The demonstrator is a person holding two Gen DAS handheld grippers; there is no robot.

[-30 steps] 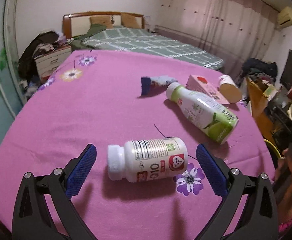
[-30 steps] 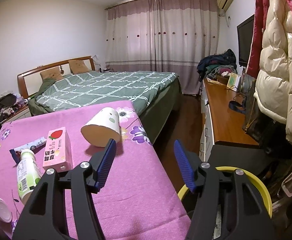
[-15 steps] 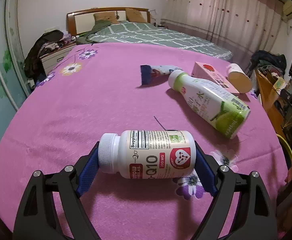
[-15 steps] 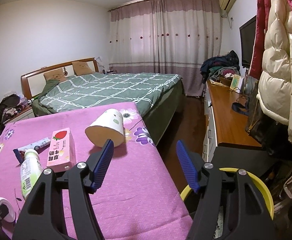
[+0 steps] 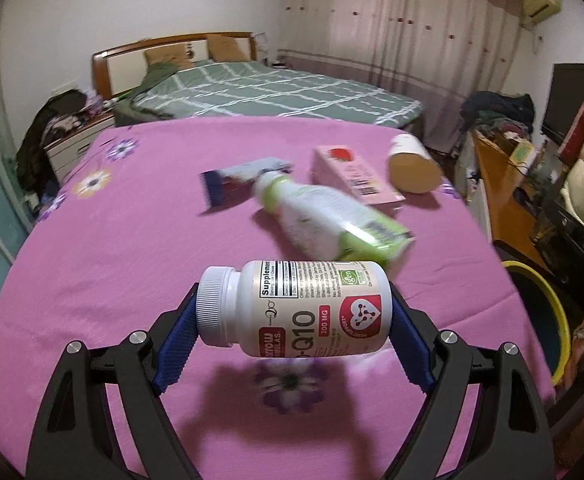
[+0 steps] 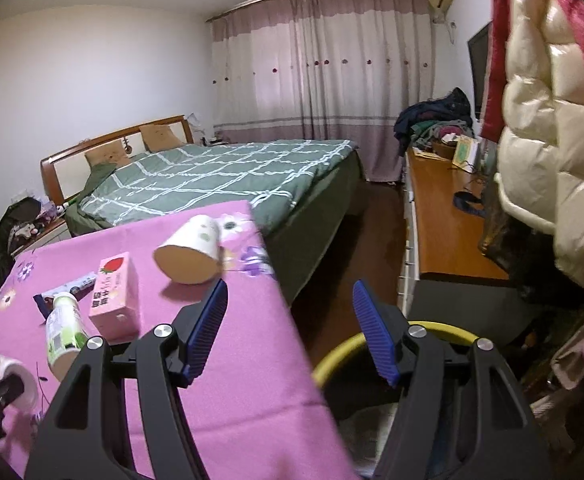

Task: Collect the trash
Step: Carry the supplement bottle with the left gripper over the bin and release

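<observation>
Supplement bottle [image 5: 304, 308] clamped lengthwise in left jaws — right jaws apart, empty.

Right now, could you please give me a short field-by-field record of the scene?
surface: pink tablecloth
left tool: shut on supplement bottle, lifted off the cloth
right tool: open, empty
still lying on cloth: green drink bottle, pink carton, paper cup, snack wrapper
bin: yellow-rimmed bin, beside the table

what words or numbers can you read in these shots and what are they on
"Supplement", on the white supplement bottle in the left gripper.
"Q10", same bottle.
"200 MG", same bottle.
Pink carton: strawberry picture, characters too small to read.
Green drink bottle: label blurred.
</observation>
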